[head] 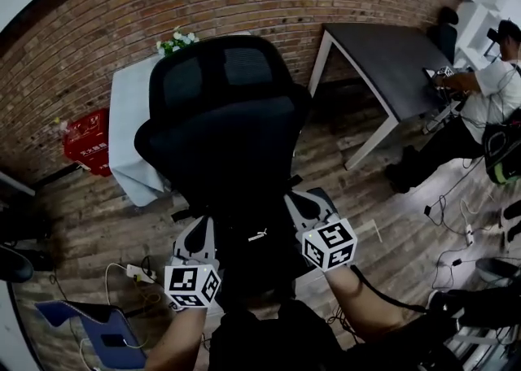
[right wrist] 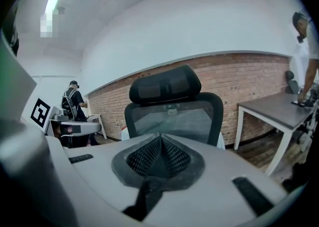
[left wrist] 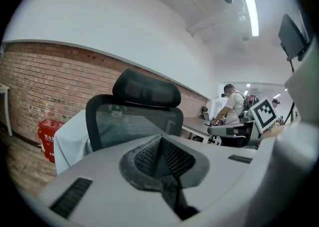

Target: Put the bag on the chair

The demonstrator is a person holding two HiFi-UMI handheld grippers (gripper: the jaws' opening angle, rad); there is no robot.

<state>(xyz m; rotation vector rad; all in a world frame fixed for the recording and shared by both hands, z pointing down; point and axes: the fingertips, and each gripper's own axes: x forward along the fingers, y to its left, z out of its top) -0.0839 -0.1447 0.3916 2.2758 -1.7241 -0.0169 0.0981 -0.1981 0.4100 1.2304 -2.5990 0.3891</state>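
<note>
Bag (head: 254,249) — one — clamped by left tongs (head: 200,229), right tongs (head: 304,203); one chair (head: 224,109).

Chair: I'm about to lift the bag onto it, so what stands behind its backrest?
A table draped in pale cloth with flowers stands before the brick wall; the chair hides its right part and the floor behind.

Mostly matt, rough surfaces.
Office chair (head: 224,117): black see-through mesh back. Bag (head: 252,251), 6 o'clock: matt black cloth. Brick wall (head: 98,28), 11 o'clock: rough. Floor (head: 89,223): worn wood planks. Cloth (head: 129,125), 9 o'clock: smooth, white.
</note>
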